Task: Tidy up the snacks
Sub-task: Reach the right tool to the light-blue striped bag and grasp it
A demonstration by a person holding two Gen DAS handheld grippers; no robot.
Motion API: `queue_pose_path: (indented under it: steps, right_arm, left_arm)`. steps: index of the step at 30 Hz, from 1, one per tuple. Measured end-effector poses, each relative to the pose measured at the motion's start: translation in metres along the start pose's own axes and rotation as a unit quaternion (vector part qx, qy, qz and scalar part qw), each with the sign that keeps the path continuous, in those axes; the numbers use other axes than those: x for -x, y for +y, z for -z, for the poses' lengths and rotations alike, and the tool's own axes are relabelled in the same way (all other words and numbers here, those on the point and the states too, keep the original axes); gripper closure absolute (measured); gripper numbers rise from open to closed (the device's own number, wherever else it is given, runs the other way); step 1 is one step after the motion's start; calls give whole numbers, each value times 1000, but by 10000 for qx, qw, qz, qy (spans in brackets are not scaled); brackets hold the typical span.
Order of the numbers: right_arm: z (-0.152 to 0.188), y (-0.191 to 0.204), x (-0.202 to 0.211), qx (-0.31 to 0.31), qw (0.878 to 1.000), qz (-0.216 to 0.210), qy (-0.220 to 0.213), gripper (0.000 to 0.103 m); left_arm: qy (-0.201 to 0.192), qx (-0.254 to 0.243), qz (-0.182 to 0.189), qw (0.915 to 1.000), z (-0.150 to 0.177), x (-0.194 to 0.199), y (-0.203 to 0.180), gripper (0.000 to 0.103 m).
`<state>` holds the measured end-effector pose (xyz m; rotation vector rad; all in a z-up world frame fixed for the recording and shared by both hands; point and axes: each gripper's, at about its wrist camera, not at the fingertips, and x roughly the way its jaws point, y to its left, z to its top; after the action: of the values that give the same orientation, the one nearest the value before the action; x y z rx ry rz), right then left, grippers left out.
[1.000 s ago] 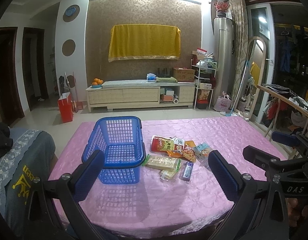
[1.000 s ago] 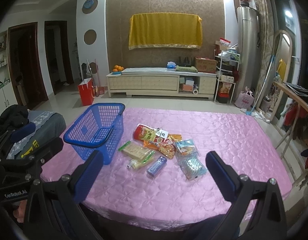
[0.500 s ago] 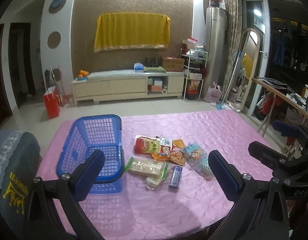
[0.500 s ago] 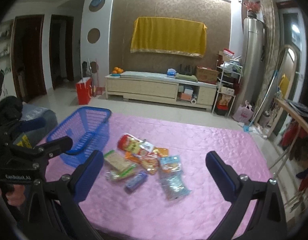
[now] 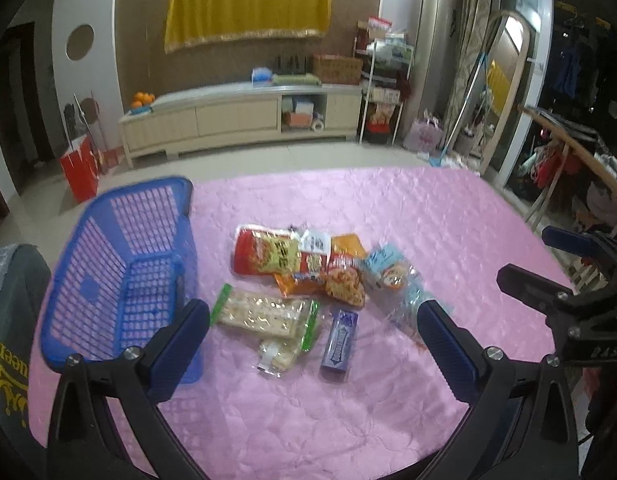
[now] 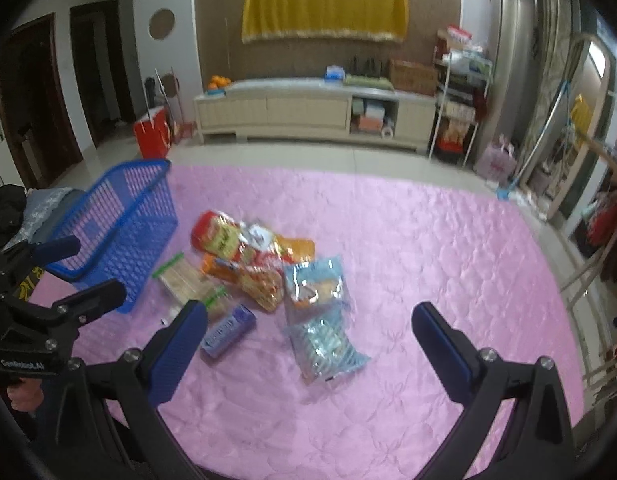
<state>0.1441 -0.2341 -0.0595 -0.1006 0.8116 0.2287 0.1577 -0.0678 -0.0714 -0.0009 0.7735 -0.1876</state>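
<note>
A pile of snacks lies mid-table on the pink cloth: a red packet (image 5: 266, 255), a clear cracker pack with green ends (image 5: 264, 314), a purple gum box (image 5: 339, 344), an orange packet (image 5: 344, 284) and a light-blue clear bag (image 6: 314, 288). An empty blue basket (image 5: 120, 280) stands to their left; it also shows in the right wrist view (image 6: 120, 220). My left gripper (image 5: 314, 344) is open above the near side of the pile, empty. My right gripper (image 6: 308, 340) is open over the light-blue bags, empty.
The pink-covered table (image 5: 428, 216) ends close below both grippers. A grey chair back (image 5: 8, 320) stands at the table's left edge. A TV cabinet (image 5: 240, 116) and a shelf rack (image 5: 384, 92) stand across the floor behind. A wooden rail (image 5: 568, 148) runs at the right.
Both grippers have moved forward and lower toward the snack pile, which now looks larger and nearer. Both stay open and empty.
</note>
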Motion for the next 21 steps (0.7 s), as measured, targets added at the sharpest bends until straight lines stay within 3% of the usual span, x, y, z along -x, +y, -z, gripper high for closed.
queue_pose_path:
  steps: [12, 21]
  right_arm:
    - [32, -22, -87, 97, 9919, -365, 1212, 0]
    - [37, -16, -131, 663, 9821, -500, 1691, 0]
  left_arm:
    - [1078, 192, 91, 9939, 26, -90, 0, 0]
    - [1411, 55, 120, 9899, 32, -126, -8, 0]
